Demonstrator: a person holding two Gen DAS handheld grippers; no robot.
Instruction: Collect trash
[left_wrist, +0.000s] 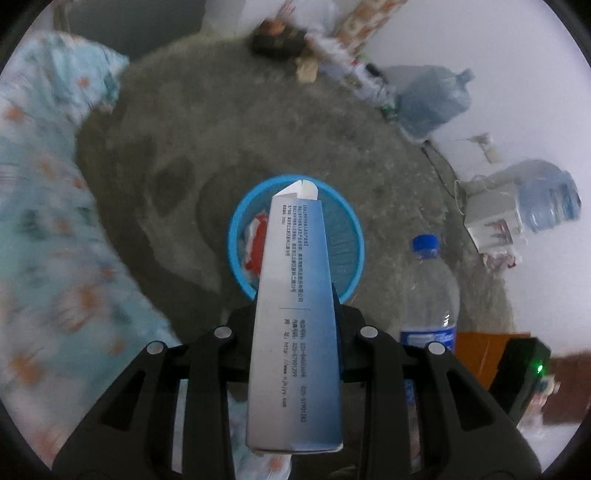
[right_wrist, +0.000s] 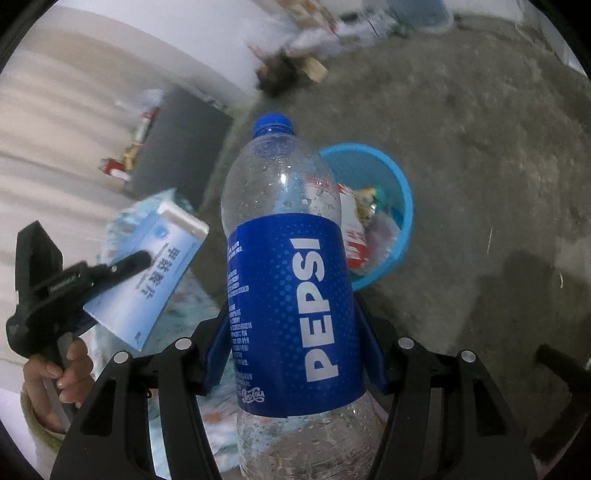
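My left gripper (left_wrist: 295, 306) is shut on a long blue-and-white carton box (left_wrist: 295, 295) that points down over a blue trash basket (left_wrist: 347, 236) on the concrete floor. Red-and-white wrappers lie in the basket. My right gripper (right_wrist: 291, 306) is shut on a clear Pepsi bottle (right_wrist: 291, 280) with a blue cap, clamped at its blue label. The basket (right_wrist: 402, 199) stands just behind and to the right of the bottle. In the right wrist view the left gripper (right_wrist: 140, 266) with the box (right_wrist: 147, 273) is at the left, held by a hand (right_wrist: 70, 373). The bottle (left_wrist: 432, 295) also shows in the left wrist view.
A bed with a floral quilt (left_wrist: 44, 221) fills the left side. Two large water jugs (left_wrist: 432, 96) (left_wrist: 546, 199) and small clutter line the white wall. A dark cabinet (right_wrist: 177, 144) stands by the bed. Bare grey floor (right_wrist: 480, 147) surrounds the basket.
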